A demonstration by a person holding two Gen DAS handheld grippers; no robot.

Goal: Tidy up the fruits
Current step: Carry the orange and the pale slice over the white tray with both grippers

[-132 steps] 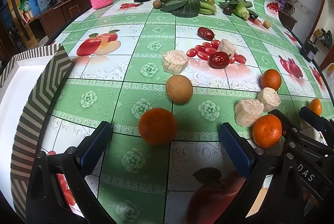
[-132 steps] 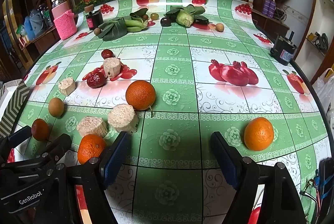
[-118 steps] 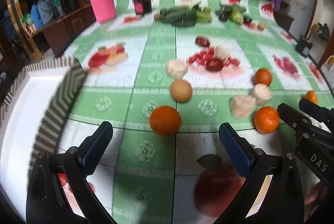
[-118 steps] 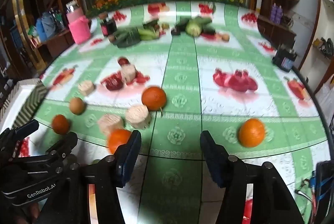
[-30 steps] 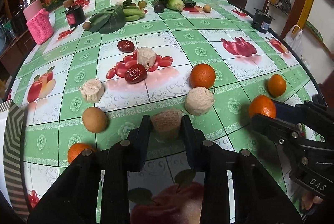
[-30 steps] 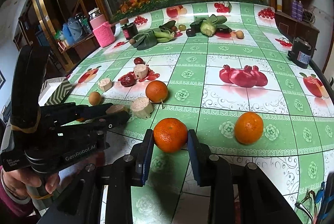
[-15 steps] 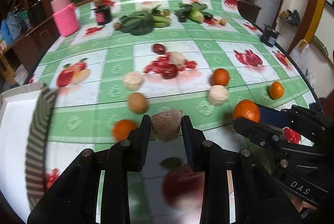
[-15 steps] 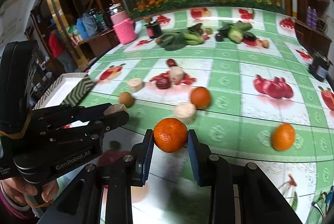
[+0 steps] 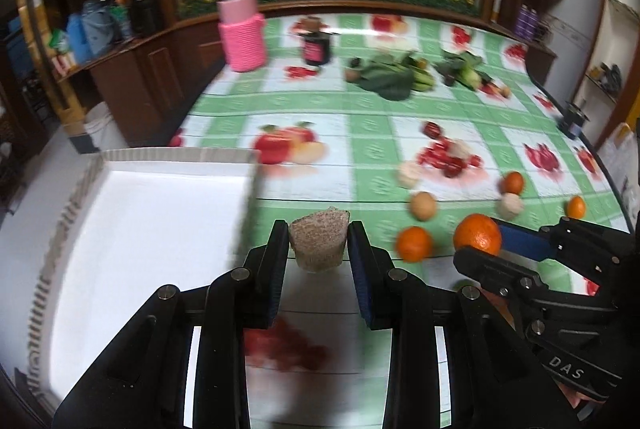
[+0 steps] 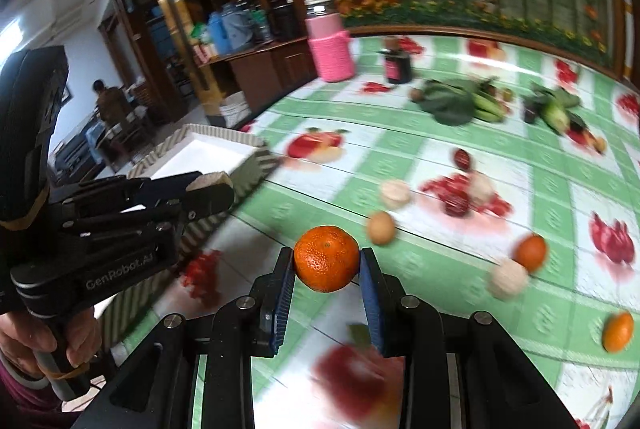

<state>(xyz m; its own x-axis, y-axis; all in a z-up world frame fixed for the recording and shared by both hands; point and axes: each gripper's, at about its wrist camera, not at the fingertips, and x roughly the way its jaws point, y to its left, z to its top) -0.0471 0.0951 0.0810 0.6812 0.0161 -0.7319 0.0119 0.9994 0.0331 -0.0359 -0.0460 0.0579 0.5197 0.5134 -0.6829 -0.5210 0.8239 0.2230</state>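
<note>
light: even indoor, moderately bright | blur: motion smear across table (image 9: 360, 117) | edges: fisheye bend, dark corners

A rough, tan, cut fruit chunk (image 9: 319, 244) sat clamped upright in the left hand-held gripper (image 9: 318, 249), off the worktop (image 9: 360, 117), beside a white tray (image 9: 152, 229). A glossy orange mandarin (image 10: 327, 263) was pinched in the right hand-held gripper (image 10: 326, 269). Three more oranges (image 9: 414, 243), a brown round fruit (image 9: 423, 205) and pale chunks (image 9: 510, 205) lay scattered behind.

wrist cams, angled down, shared table (image 9: 360, 117)
</note>
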